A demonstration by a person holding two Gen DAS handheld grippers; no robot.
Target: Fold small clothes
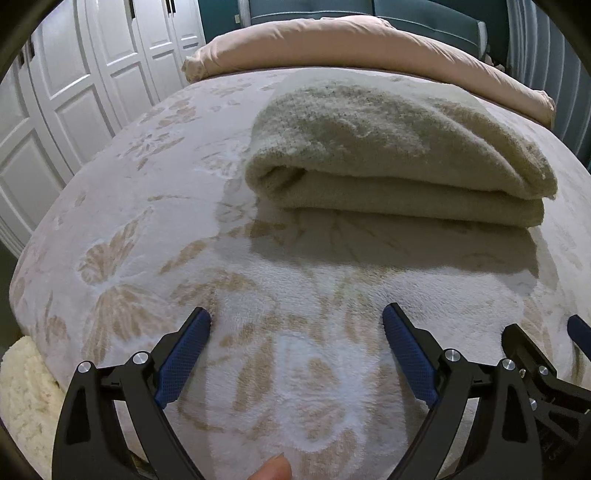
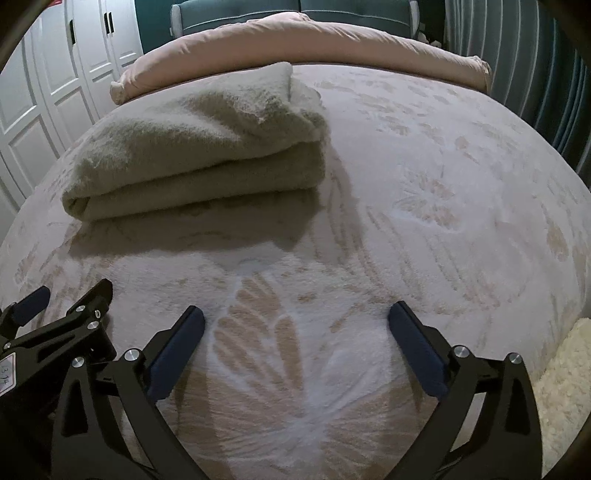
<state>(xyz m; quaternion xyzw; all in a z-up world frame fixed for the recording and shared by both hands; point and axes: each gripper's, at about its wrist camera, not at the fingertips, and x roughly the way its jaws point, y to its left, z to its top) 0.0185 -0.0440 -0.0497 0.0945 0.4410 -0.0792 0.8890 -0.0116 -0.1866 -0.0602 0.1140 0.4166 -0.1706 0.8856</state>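
Observation:
A beige fuzzy garment (image 1: 391, 155) lies folded into a thick bundle on the bed; the right wrist view has the same folded garment (image 2: 199, 147) at upper left. My left gripper (image 1: 296, 321) stands open over bare blanket, well short of the bundle's near edge, with nothing between its blue pads. Beside it on the right, my right gripper (image 2: 296, 318) is open too, over the leaf pattern, empty. Each view catches part of the other tool: the right gripper's finger (image 1: 580, 328) and the left gripper's finger (image 2: 33, 299).
A pale blanket with tan leaf prints (image 1: 155, 236) covers the bed. A rolled pink duvet (image 1: 332, 44) lies along the far side before a teal headboard (image 2: 295, 11). White wardrobe doors (image 1: 74, 81) stand at left. A cream fleece (image 1: 26, 398) hangs at the near edge.

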